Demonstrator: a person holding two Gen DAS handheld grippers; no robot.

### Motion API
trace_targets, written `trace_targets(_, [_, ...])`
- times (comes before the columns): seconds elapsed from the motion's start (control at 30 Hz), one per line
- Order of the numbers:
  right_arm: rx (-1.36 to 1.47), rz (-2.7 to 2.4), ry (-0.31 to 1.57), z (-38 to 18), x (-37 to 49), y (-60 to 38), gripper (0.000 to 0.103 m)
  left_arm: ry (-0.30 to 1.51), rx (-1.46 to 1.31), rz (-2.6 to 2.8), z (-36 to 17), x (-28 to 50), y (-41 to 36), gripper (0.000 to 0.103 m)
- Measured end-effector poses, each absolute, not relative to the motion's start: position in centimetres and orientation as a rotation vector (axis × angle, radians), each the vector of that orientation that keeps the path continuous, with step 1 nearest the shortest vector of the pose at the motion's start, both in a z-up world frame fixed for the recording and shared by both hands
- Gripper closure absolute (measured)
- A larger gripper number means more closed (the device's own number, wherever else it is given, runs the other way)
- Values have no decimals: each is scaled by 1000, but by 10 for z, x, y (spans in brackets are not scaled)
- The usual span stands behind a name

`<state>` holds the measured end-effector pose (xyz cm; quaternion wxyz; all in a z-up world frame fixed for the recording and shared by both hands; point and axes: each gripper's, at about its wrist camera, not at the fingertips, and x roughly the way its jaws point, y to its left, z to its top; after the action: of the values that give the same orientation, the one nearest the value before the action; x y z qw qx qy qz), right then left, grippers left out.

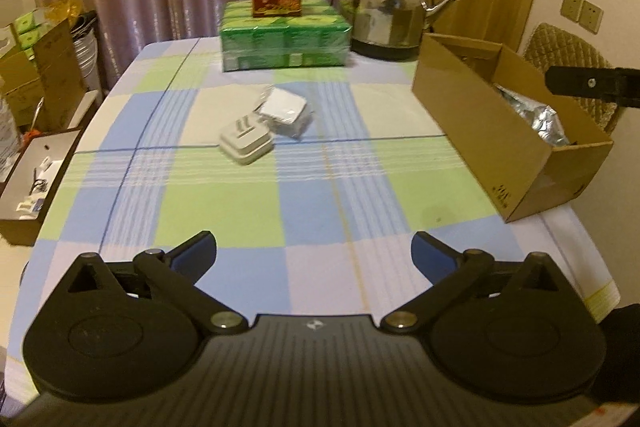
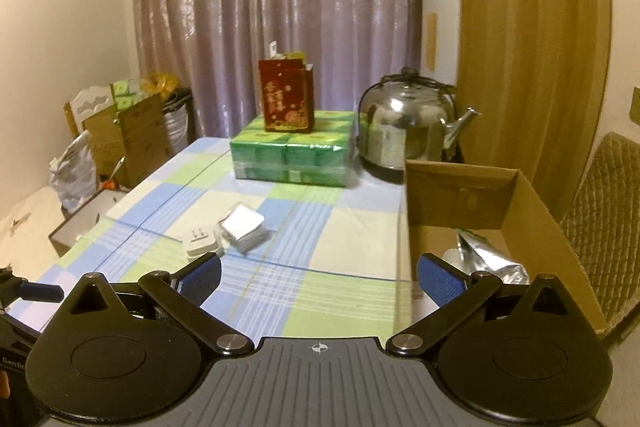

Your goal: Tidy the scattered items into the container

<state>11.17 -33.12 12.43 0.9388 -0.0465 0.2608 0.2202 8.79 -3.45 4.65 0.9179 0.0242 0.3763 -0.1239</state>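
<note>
Both grippers stand wide with nothing between the fingers; the left gripper hangs over the near part of the checked tablecloth, and the right gripper sits at the near right, its right finger in front of the cardboard box. Two loose things are left on the cloth, well out from both grippers: a white plug adapter and, touching its far side, a small stack of clear-wrapped white packets; the box, at the table's right edge, already holds a silver foil pouch.

The risks, as I judge them, come from how those two lie; the adapter and packets touch, so closing on one may nudge or drag the other; the wrapped packets look slippery and stacked, so a pinch on the top one could spill the rest; the adapter is low and flat, so fingers coming in steeply may skid off it. The box stands near the table's right edge, and a bump from the right gripper could shift it outward. Both grippers heading for the same small cluster could also knock together.

The left view shows the box's long outer wall and a boxed clutter on the floor at the left; the right view looks into the box, showing its floor and far flap, and catches the adapter's prongs, which the left view does not make clear.
</note>
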Motion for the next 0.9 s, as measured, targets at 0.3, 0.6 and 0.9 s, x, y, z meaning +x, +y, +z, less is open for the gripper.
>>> trace_targets(0.3, [-137, 487, 559, 116, 113, -309, 2, 795, 44, -218, 41, 85, -12, 1])
trace_targets(0.6, [-181, 510, 581, 109, 117, -294, 2, 812, 44, -231, 35, 89, -4, 1])
trace_targets(0.9, [-211, 526, 608, 98, 127, -279, 2, 829, 41, -228, 26, 100, 5, 1])
